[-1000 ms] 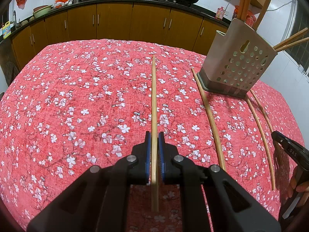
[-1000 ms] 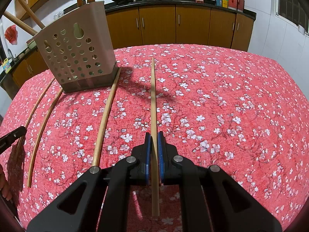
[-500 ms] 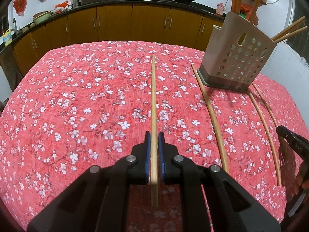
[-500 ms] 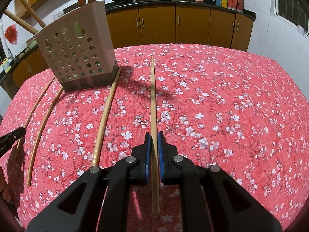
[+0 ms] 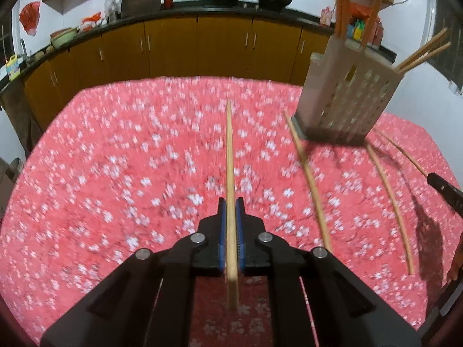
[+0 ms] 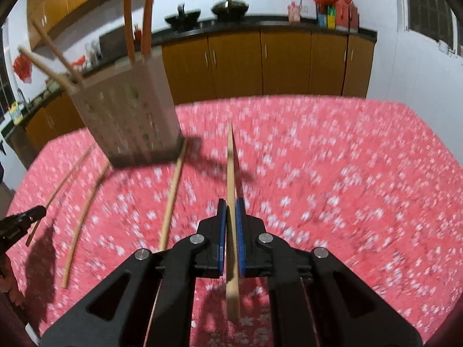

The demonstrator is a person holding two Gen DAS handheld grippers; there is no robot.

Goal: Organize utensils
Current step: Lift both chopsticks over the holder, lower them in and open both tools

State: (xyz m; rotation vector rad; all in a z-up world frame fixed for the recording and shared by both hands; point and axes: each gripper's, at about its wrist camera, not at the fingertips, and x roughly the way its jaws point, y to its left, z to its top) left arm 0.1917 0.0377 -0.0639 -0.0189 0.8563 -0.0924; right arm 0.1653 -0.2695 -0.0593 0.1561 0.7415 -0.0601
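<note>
The left gripper (image 5: 230,202) has its blue pads pinched tight on a pale wooden chopstick (image 5: 229,156) that runs straight ahead between them, its tip pointing toward the far edge of the red floral tablecloth (image 5: 115,173). The right gripper (image 6: 230,202) is likewise pressed together on a second chopstick (image 6: 230,162), held the same way. The landmark is the perforated beige utensil holder (image 5: 347,98), standing on the cloth with several chopsticks and orange-handled utensils sticking out of its top. In the left wrist view one loose chopstick (image 5: 308,173) lies on the cloth starting just beside the holder's near left corner, and two more loose chopsticks (image 5: 390,199) lie to the holder's near right, stretching toward the camera. The right gripper's black tip shows at that view's right edge, beyond those two. Behind the holder run brown kitchen cabinets (image 5: 173,49) with woks on the counter.
</note>
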